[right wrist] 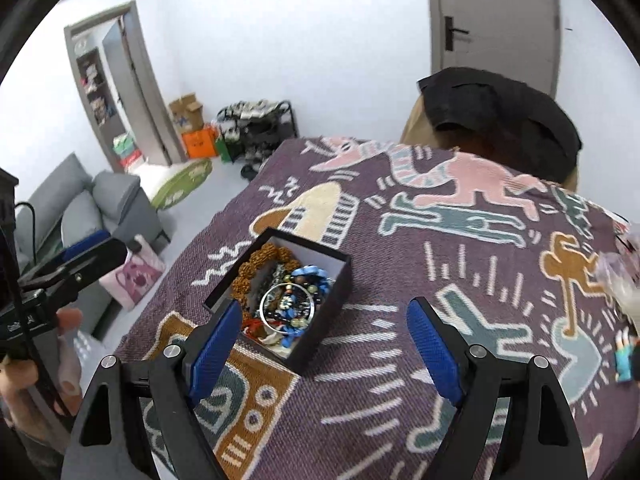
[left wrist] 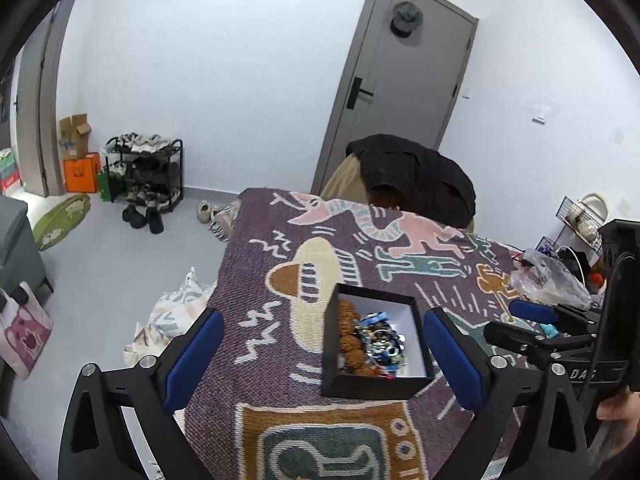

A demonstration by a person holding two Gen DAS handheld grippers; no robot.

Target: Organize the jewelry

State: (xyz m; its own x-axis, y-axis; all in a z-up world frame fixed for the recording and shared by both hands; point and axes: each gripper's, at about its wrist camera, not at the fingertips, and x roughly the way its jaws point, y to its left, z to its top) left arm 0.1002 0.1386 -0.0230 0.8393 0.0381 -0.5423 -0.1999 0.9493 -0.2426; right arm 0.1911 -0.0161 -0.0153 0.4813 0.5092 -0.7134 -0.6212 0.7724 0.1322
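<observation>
A small black box [left wrist: 344,386] with a white lining stands on the patterned cloth. It holds a heap of jewelry [left wrist: 374,340]: a brown bead bracelet, blue beads and a silver bangle [right wrist: 286,306]. My left gripper [left wrist: 324,314] is open wide, and the box sits between its fingers nearer the right pad [left wrist: 452,360], which does not press on it. My right gripper [right wrist: 326,303] is open and holds nothing. The box [right wrist: 328,280] lies just ahead of its left finger [right wrist: 218,344]. Each gripper shows at the other view's edge: the right gripper [left wrist: 516,322] and the left gripper [right wrist: 96,248].
The purple patterned cloth [left wrist: 280,360] covers the table, whose edge drops off at the left. A clear plastic bag [left wrist: 548,280] and a wire basket [left wrist: 580,216] sit at the right. A chair with a black garment [left wrist: 412,176] stands behind. A small teal item [right wrist: 626,360] lies at the right.
</observation>
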